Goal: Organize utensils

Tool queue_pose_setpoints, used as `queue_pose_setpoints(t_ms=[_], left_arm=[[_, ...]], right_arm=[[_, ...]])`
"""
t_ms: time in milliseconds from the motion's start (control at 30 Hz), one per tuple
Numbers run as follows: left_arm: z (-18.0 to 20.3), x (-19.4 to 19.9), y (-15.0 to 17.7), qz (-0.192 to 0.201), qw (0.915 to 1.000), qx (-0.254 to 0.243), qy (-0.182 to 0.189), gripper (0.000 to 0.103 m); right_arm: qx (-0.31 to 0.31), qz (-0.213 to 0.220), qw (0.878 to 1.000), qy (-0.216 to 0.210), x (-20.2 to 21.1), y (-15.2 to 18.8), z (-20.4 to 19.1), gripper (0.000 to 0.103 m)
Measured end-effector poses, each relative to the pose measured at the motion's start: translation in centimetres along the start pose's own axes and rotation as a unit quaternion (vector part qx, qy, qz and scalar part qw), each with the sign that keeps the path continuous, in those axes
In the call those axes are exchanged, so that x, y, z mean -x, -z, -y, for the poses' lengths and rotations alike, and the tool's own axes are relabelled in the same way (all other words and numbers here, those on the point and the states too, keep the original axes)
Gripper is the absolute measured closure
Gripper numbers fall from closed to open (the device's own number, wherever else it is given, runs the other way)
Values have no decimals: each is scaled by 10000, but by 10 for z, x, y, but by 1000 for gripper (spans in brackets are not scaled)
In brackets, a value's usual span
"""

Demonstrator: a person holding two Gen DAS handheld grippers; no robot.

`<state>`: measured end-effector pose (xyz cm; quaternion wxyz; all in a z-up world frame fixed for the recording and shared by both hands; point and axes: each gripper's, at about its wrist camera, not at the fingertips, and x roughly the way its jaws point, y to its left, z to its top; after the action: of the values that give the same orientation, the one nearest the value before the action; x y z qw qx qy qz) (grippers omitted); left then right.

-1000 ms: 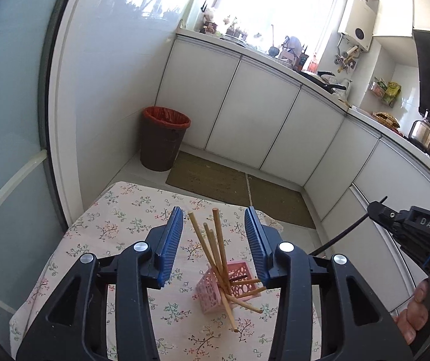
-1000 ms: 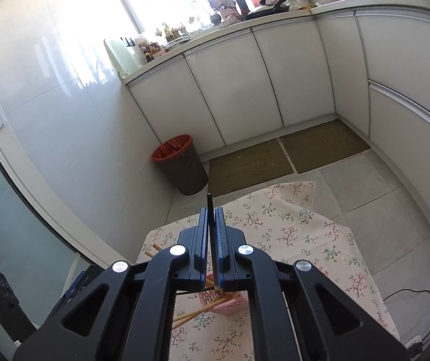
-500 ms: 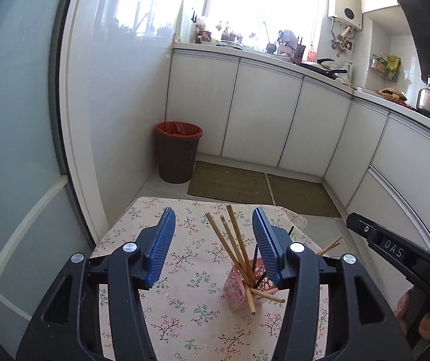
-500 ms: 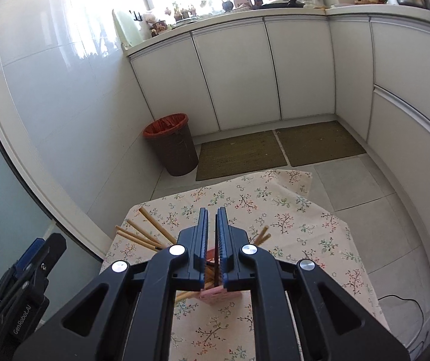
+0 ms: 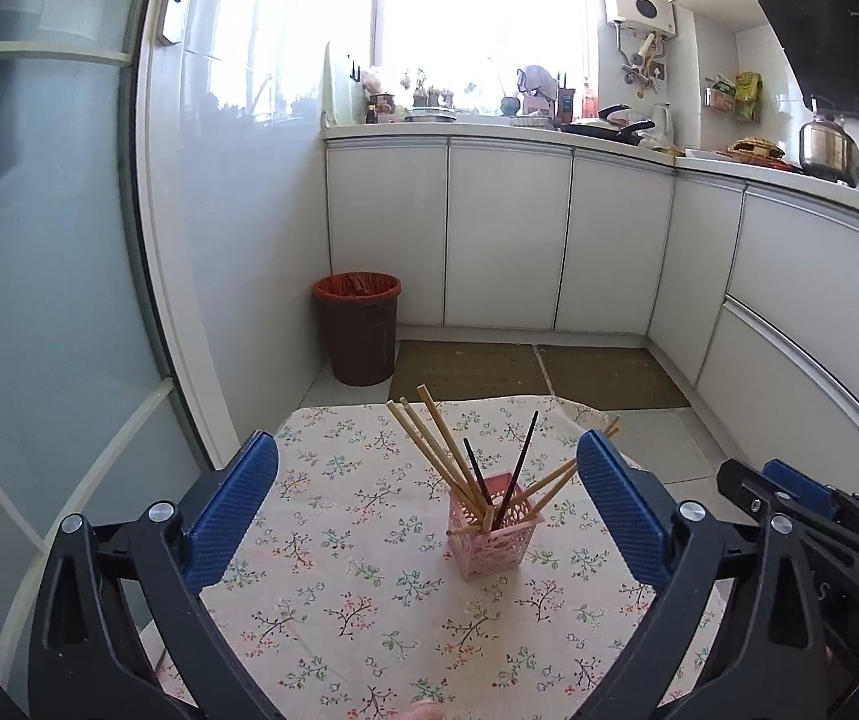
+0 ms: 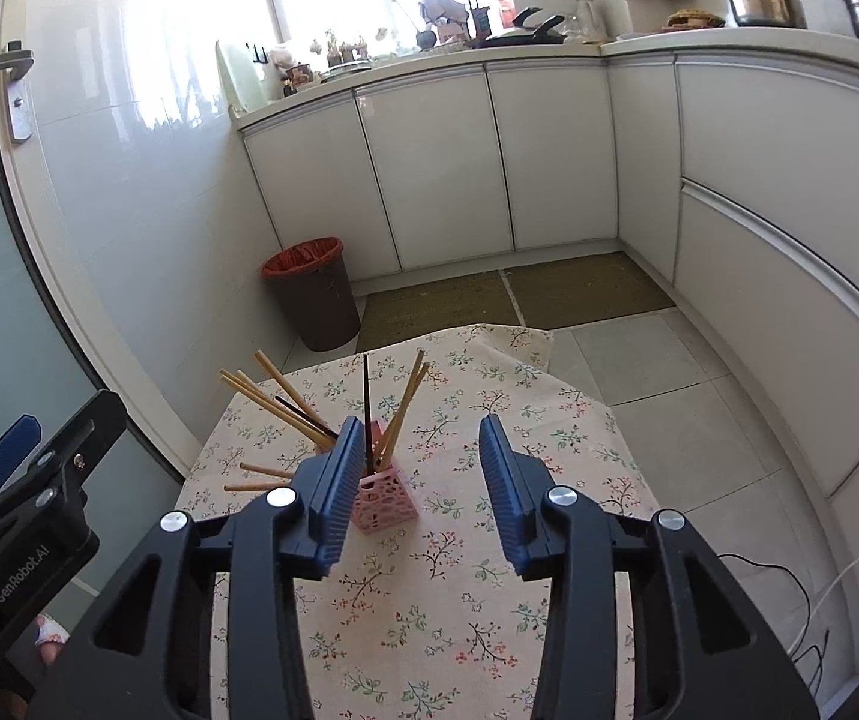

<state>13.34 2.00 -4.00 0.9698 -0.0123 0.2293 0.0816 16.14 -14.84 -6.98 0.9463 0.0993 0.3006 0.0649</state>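
Note:
A pink lattice utensil holder [image 5: 494, 525] stands upright on the flowered tablecloth [image 5: 339, 570]. It holds several wooden chopsticks [image 5: 429, 444] and two black chopsticks [image 5: 519, 462], fanned outward. My left gripper [image 5: 426, 510] is open and empty, back from the holder, which sits between its blue pads. In the right wrist view the holder [image 6: 384, 495] is partly hidden behind the left pad. My right gripper [image 6: 417, 480] is open and empty, just right of the holder. The black chopsticks [image 6: 365, 414] stand free in it.
A brown bin with a red liner [image 5: 360, 327] stands on the floor beyond the table, beside white cabinets [image 5: 507, 234]. Floor mats [image 5: 537, 372] lie past the table's far edge. A glass door [image 5: 39, 300] is on the left. Cables [image 6: 789, 612] trail on the floor at right.
My right gripper has opened and let go of the black chopstick, which now stands in the holder. Both grippers have drawn back and tilted up; the left has opened wider.

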Motion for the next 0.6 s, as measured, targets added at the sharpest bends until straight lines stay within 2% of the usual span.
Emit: queue_pose_setpoints(t_ms=[100, 433, 500, 600], left_arm=[[2, 8, 9, -148, 9999, 7, 78, 7], [3, 57, 19, 14, 9998, 5, 184, 7], [4, 61, 21, -71, 9996, -60, 277, 7], [5, 68, 25, -125, 9995, -125, 249, 7]], right_arm=[[-65, 74, 9999, 110, 19, 9, 7, 53], [-327, 304, 9981, 426, 67, 32, 24, 11], [-332, 295, 9980, 439, 72, 36, 23, 7], [-332, 220, 9977, 549, 78, 41, 21, 7]])
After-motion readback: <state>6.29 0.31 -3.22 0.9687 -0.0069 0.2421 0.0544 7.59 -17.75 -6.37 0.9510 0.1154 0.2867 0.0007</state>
